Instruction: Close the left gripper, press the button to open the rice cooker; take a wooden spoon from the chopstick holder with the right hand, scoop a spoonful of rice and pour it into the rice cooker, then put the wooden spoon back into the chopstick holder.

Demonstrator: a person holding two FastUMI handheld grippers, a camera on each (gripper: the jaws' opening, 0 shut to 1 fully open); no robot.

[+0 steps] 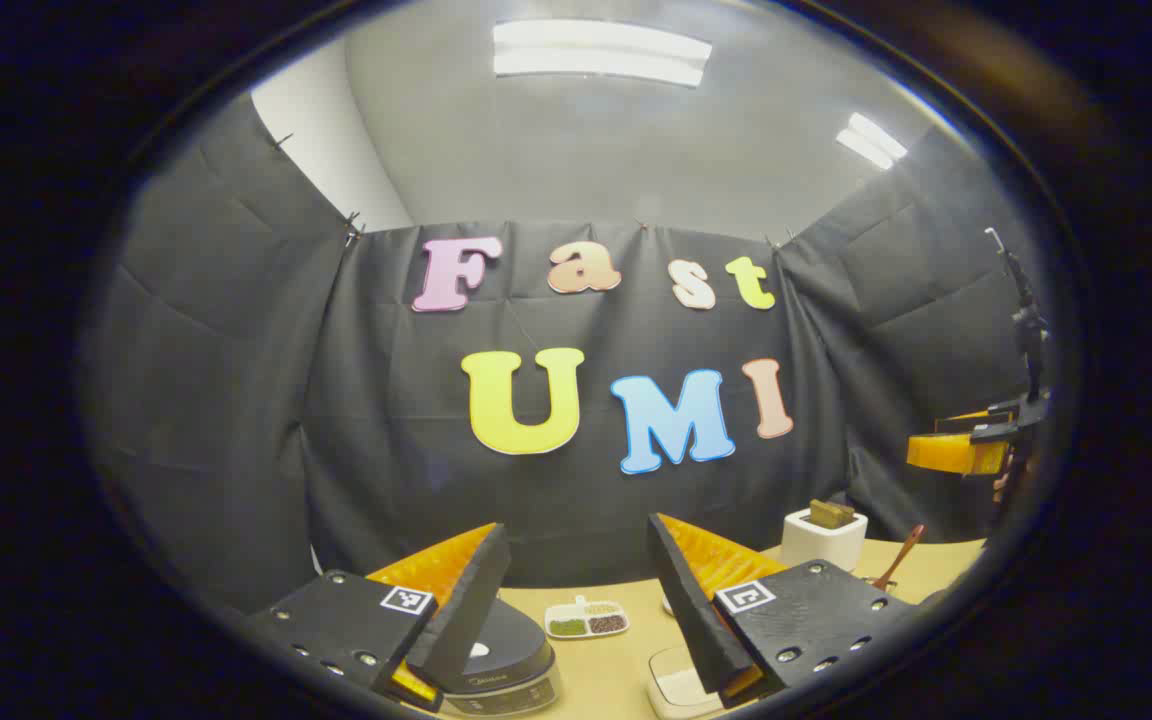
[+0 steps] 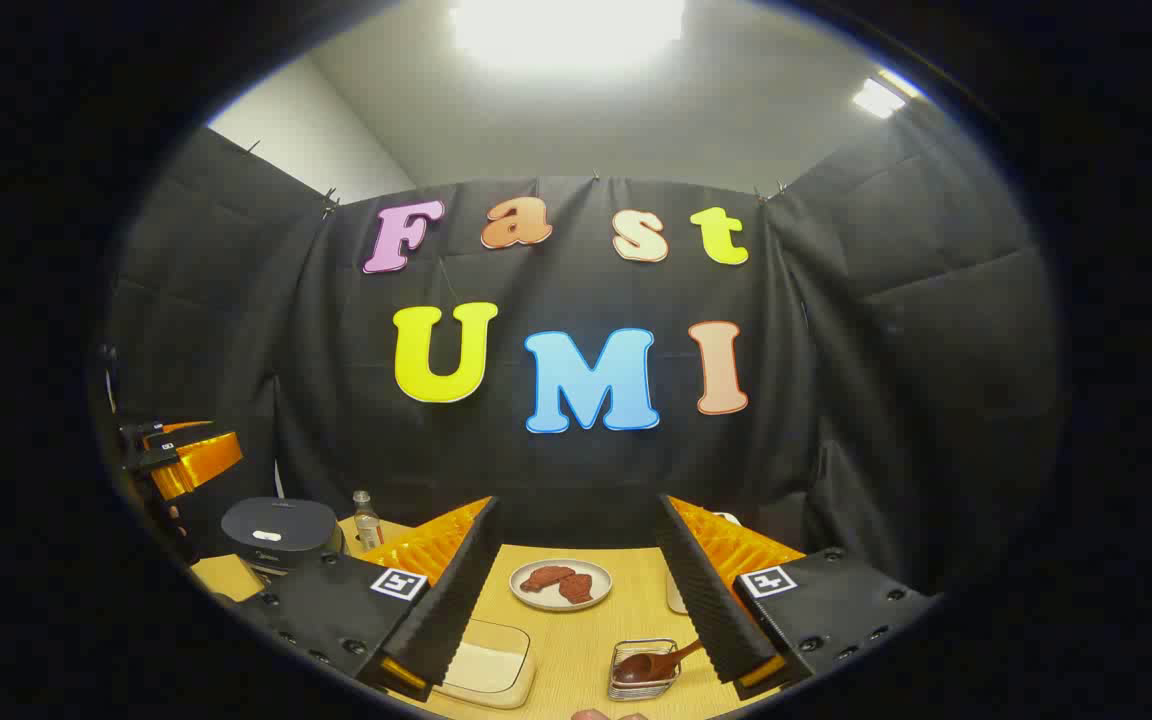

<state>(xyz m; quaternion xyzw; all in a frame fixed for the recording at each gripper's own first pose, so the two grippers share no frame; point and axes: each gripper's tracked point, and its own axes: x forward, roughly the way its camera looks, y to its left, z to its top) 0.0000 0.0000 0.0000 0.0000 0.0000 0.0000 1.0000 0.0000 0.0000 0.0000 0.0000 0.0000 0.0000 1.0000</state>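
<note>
My left gripper [image 1: 576,545] is open with nothing between its fingers, above the table. Just below its left finger sits the rice cooker [image 1: 496,665], dark lid closed, a white button on top. A shallow container of rice [image 1: 676,688] lies under its right finger. The wooden spoon [image 1: 902,556] leans up at the right. My right gripper [image 2: 578,520] is also open and holds nothing. Below it the wooden spoon [image 2: 658,662] rests in a wire chopstick holder [image 2: 636,685], and the rice container [image 2: 486,668] lies to the left. The rice cooker [image 2: 276,530] stands far left.
A small tray of beans [image 1: 586,620] and a white box with brown pieces [image 1: 824,540] stand behind. A plate with brown food [image 2: 561,583] and a small bottle [image 2: 366,520] sit on the wooden table [image 2: 576,640]. Each gripper appears at the edge of the other's view.
</note>
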